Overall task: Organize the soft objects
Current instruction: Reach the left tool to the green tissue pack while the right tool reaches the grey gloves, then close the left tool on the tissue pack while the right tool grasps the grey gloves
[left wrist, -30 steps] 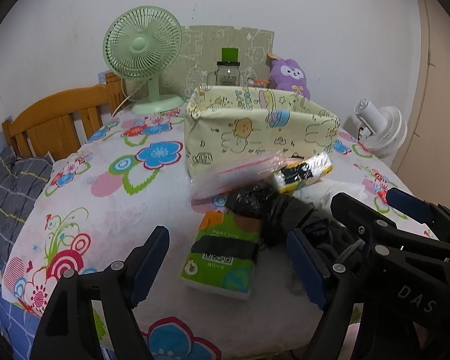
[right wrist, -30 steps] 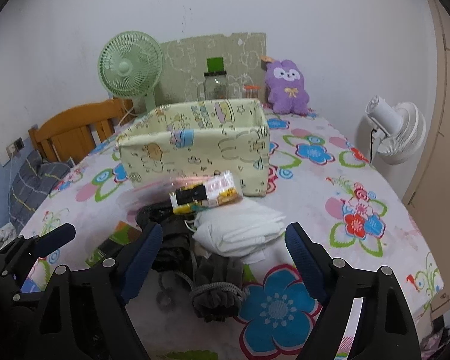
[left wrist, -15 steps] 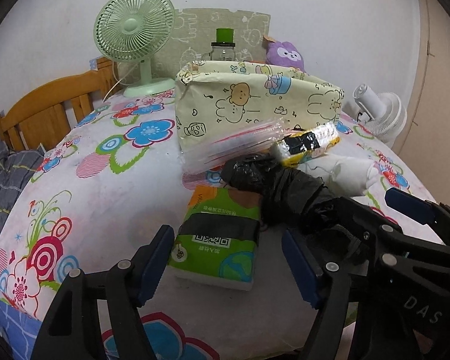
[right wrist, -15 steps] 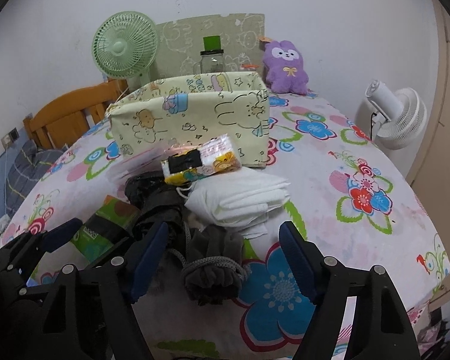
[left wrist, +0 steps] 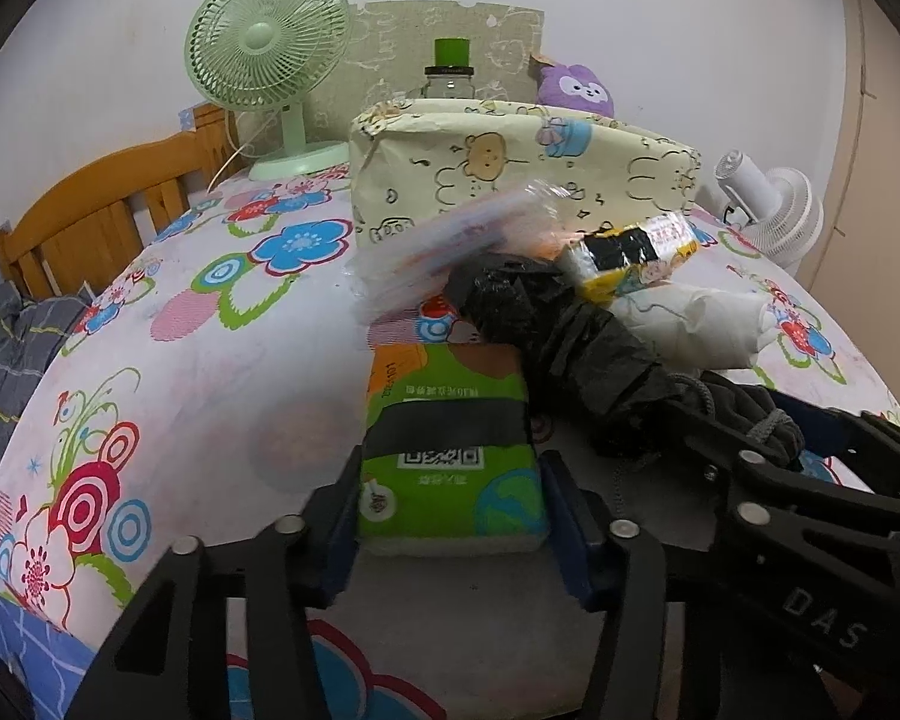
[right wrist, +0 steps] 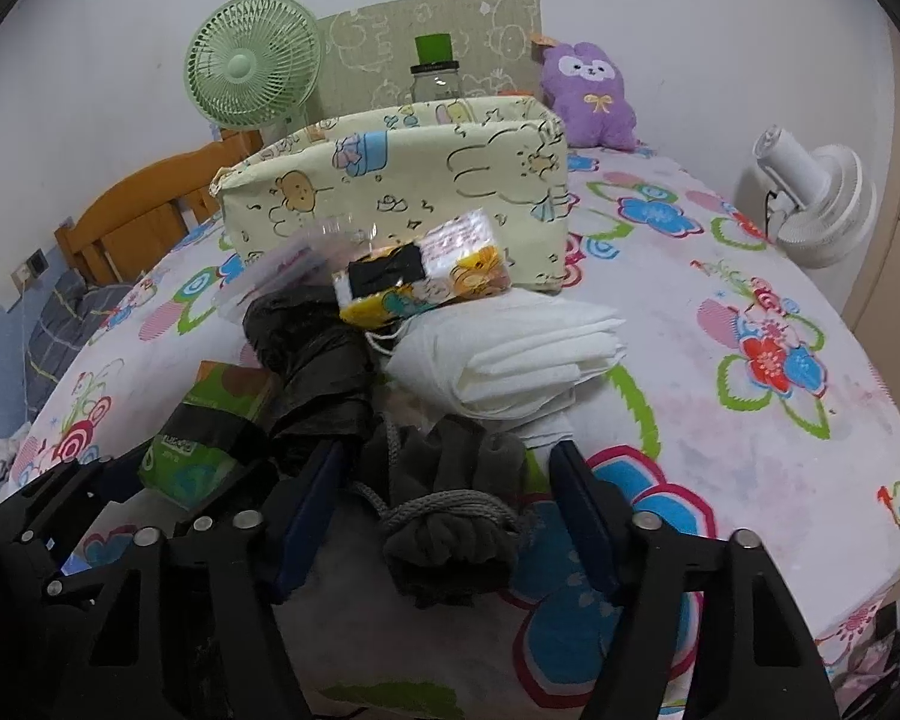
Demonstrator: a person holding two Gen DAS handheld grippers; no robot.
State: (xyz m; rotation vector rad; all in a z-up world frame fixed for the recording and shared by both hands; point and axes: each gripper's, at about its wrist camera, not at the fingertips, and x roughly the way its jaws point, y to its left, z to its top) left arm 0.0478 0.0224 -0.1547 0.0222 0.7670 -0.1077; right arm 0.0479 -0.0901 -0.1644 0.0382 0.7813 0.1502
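A bench (right wrist: pixel 810 432) draped in a white cloth printed with big red, blue and green flowers fills both views, standing against a plain white wall. At its far edge stand a mint-green desk fan (left wrist: pixel 268 60), a glass jar with a green lid (right wrist: pixel 435 73) and a purple plush rabbit (right wrist: pixel 588 97), with a patterned board leaning on the wall behind them. A pale yellow cartoon-print fabric box (right wrist: pixel 402 180) sits in the middle of the bench. Off the right edge is a white fan (right wrist: pixel 822 204); to the left, a wooden bed frame (left wrist: pixel 96 210) with grey plaid bedding. The soft objects lie heaped in front of the box: a clear plastic pouch (left wrist: pixel 450 246), a yellow snack pack (right wrist: pixel 423 273), a black plastic bag (left wrist: pixel 546 324), folded white cloth (right wrist: pixel 510 354), a green tissue pack (left wrist: pixel 450 456) and a dark grey drawstring pouch (right wrist: pixel 450 492). The left tool (left wrist: pixel 447 534) has its blue pads on both sides of the tissue pack, seemingly pressing its near end. The right tool (right wrist: pixel 450 516) straddles the drawstring pouch, jaws part-open with gaps showing on either side.
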